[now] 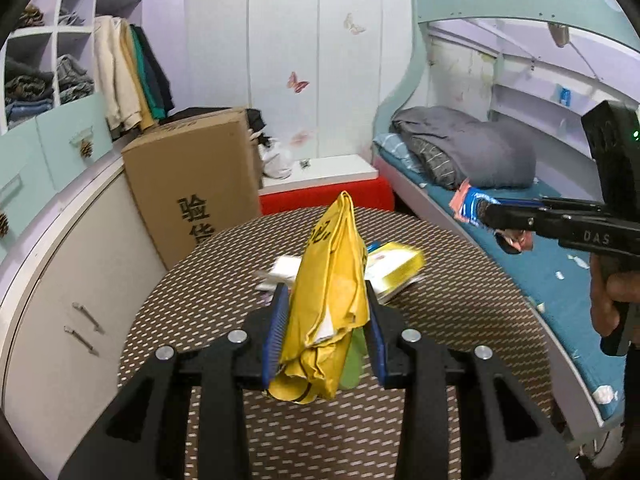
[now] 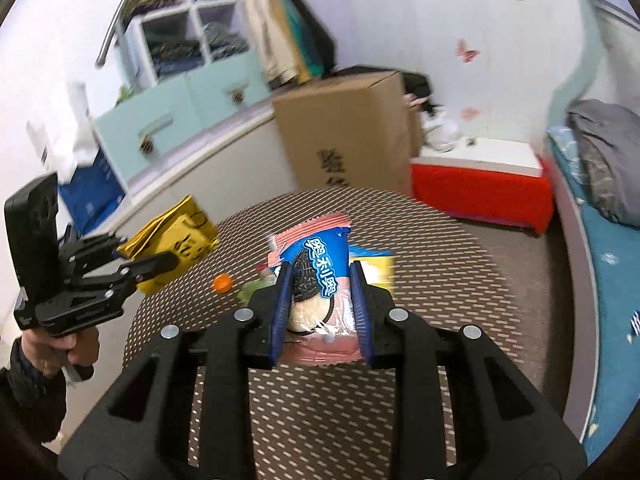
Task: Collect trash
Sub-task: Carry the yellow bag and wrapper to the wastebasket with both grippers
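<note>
Left gripper point(image 1: 326, 316): clamped on a crumpled yellow bag point(image 1: 330, 292), which is pinched between the blue pads point(image 1: 276, 332) and lifted clear of the round table point(image 1: 224, 280); the bag's top sticks up past the fingertips, its bottom hangs below them. A green scrap point(image 1: 354, 360) is seen pressed against the bag near the right pad.

Right gripper point(image 2: 320, 300): clamped on a pink-and-blue cookie wrapper point(image 2: 316, 276), held upright between its pads point(image 2: 280, 312), above the table point(image 2: 460, 280). In the left view the same wrapper point(image 1: 468, 204) is seen held out over the table's right edge, in front of the bed point(image 1: 560, 276).

A hand point(image 2: 76, 344) with a dark sleeve is seen on the left gripper's handle; another hand point(image 1: 616, 296) is on the right gripper's handle.

Left on the table: a yellow-edged packet point(image 1: 400, 266) and white paper point(image 1: 284, 270) near the middle, partly hidden behind the bag; an orange cap point(image 2: 223, 283) and a green bit point(image 2: 244, 294) just beside it, toward the left of the middle.

Beyond the far edge: a cardboard box point(image 1: 192, 188) and a red-sided bench point(image 1: 332, 192). Along the left, cabinets point(image 1: 80, 280) with shelves of clothes above.
</note>
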